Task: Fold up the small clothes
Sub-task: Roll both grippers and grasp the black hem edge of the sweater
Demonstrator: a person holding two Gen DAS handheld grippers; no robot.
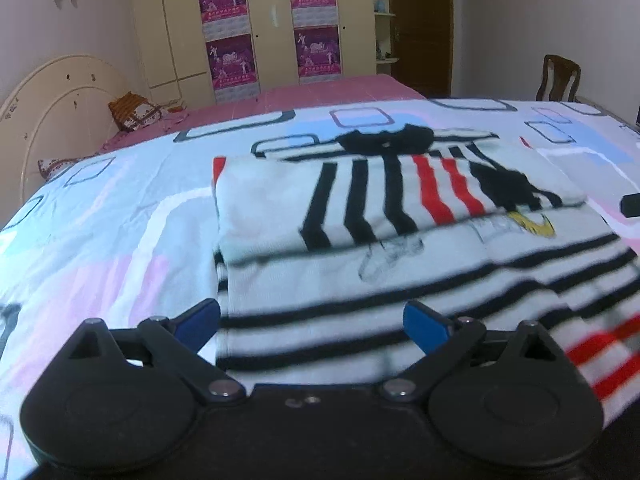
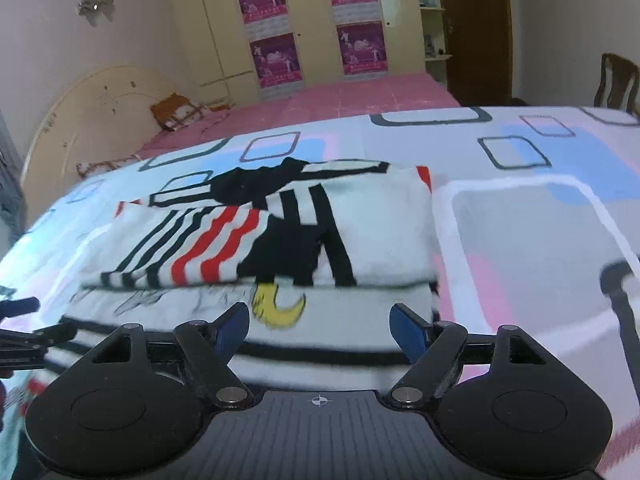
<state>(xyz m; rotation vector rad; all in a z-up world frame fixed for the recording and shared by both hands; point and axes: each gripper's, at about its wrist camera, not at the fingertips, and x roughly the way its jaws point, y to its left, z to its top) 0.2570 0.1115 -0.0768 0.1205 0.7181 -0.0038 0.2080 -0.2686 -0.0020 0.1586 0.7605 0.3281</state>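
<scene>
A small white shirt with black and red stripes, a black collar and a yellow print lies on the patterned sheet. Both sides are folded in over its middle. My left gripper is open, its blue fingertips spread over the shirt's near left hem. The shirt also shows in the right wrist view. My right gripper is open over the shirt's near right hem. The left gripper's tip shows at the left edge of that view.
The sheet with square patterns covers the work surface. Behind it is a pink bed with a cream headboard, a wardrobe with posters, a dark door and a wooden chair.
</scene>
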